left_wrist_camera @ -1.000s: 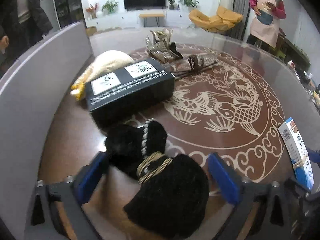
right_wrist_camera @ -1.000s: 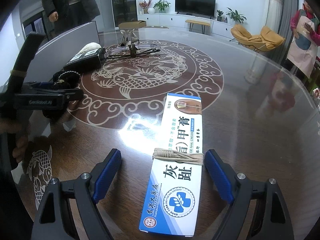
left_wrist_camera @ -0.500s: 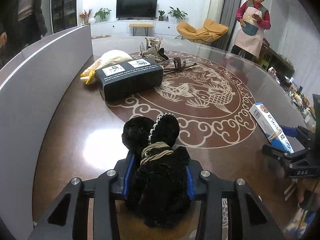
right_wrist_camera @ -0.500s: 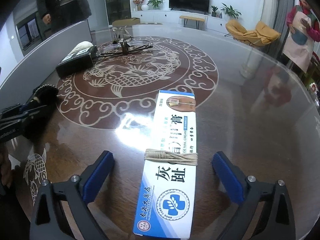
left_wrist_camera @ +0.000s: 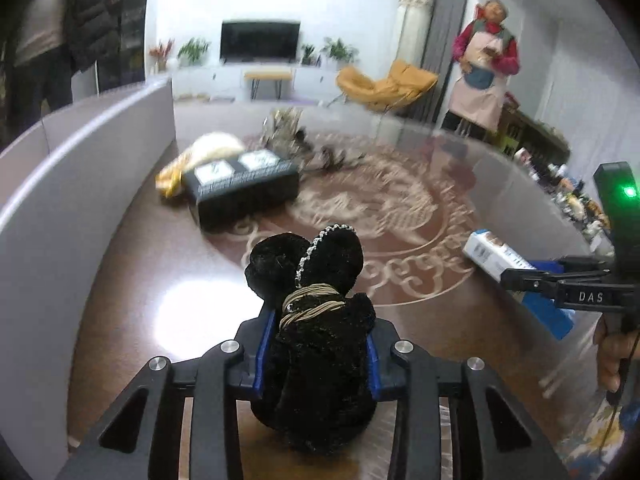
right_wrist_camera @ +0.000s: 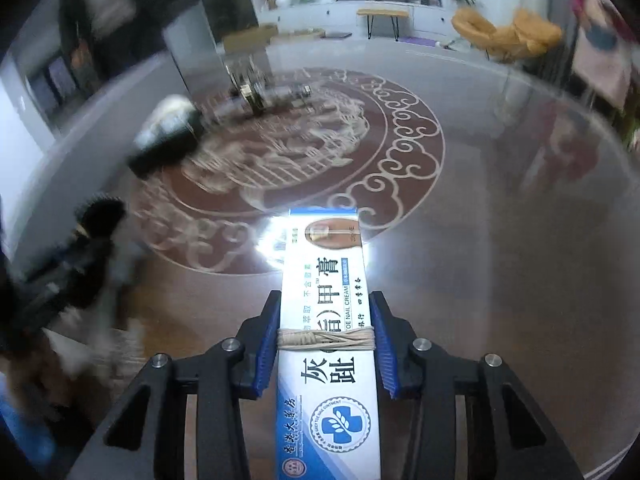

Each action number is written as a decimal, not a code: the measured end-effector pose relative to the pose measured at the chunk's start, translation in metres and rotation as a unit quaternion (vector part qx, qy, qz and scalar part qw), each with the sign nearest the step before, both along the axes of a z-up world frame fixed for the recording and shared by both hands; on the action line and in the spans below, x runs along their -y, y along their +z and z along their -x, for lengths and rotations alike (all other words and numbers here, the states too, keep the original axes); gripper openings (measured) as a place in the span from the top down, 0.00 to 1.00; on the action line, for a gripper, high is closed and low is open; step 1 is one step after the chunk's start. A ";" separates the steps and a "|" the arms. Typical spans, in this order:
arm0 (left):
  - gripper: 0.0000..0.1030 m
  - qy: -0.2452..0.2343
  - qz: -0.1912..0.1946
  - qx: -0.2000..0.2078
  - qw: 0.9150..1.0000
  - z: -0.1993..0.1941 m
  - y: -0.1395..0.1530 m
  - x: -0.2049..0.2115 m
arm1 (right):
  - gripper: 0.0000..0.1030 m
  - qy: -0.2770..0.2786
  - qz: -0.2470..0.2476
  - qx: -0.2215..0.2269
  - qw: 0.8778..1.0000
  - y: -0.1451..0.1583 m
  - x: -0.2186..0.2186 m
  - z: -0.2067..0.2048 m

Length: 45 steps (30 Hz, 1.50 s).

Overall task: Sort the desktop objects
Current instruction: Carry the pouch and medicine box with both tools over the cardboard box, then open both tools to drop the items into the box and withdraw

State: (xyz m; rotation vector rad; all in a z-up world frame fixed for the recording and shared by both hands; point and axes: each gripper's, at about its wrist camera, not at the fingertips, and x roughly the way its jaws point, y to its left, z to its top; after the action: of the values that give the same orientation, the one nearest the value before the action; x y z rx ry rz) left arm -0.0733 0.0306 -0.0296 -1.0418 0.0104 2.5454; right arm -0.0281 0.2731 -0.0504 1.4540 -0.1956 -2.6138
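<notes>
Black plush toy (left_wrist_camera: 316, 344) between left gripper (left_wrist_camera: 316, 364) pads (clamped)

- A television (left_wrist_camera: 260, 39) hangs on the far wall.
- A yellow chair (left_wrist_camera: 386, 84) stands beside a grey curtain (left_wrist_camera: 446, 28).
- A person in an apron (left_wrist_camera: 482, 80) stands right.

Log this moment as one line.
left gripper: shut on black plush toy | right gripper: closing on nail cream box

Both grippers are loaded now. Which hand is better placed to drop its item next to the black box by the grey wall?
Left, probably. The left gripper is shut on the black plush toy, with the black box straight ahead. The right gripper, closing on the nail cream box, sits farther off.
</notes>
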 end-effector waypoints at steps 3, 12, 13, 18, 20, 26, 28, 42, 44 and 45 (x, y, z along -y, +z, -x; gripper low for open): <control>0.65 0.008 -0.022 -0.023 0.999 -0.024 0.022 0.011 | 0.58 -0.004 0.033 -0.022 0.999 0.016 0.001 -0.014; 0.65 0.073 -0.051 -0.060 0.994 -0.063 0.080 0.085 | 0.58 0.061 0.024 -0.033 0.997 0.040 0.051 0.003; 0.65 0.082 -0.051 -0.063 0.993 -0.067 0.084 0.094 | 0.58 0.074 0.004 -0.027 0.997 0.035 0.060 0.006; 0.65 0.099 -0.056 -0.073 0.991 -0.092 0.091 0.112 | 0.58 0.114 -0.071 0.027 0.991 -0.012 0.078 0.011; 0.65 0.100 -0.052 -0.074 0.991 -0.098 0.088 0.111 | 0.56 0.118 -0.074 0.030 0.990 -0.019 0.075 0.013; 0.65 0.091 -0.073 -0.051 0.992 -0.102 0.083 0.118 | 0.60 0.141 -0.109 0.055 0.982 -0.013 0.085 0.019; 0.65 0.100 -0.083 -0.050 0.990 -0.104 0.091 0.136 | 0.60 0.147 -0.102 0.045 0.983 0.002 0.085 0.012; 0.65 0.263 0.004 -0.006 0.965 -0.010 0.108 0.314 | 0.60 0.282 0.134 -0.119 0.942 0.167 0.317 0.064; 0.65 0.272 0.011 0.022 0.962 -0.001 0.088 0.321 | 0.60 0.297 0.160 -0.100 0.936 0.159 0.355 0.069; 0.64 0.275 0.014 0.031 0.961 0.001 0.082 0.321 | 0.60 0.304 0.171 -0.082 0.934 0.149 0.376 0.071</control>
State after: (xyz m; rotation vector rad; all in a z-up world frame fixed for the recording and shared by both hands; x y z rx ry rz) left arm -0.0745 -0.2900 0.0526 -1.2775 -0.3020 3.0029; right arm -0.0995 -0.1028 0.0985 0.9711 -0.1403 -2.0524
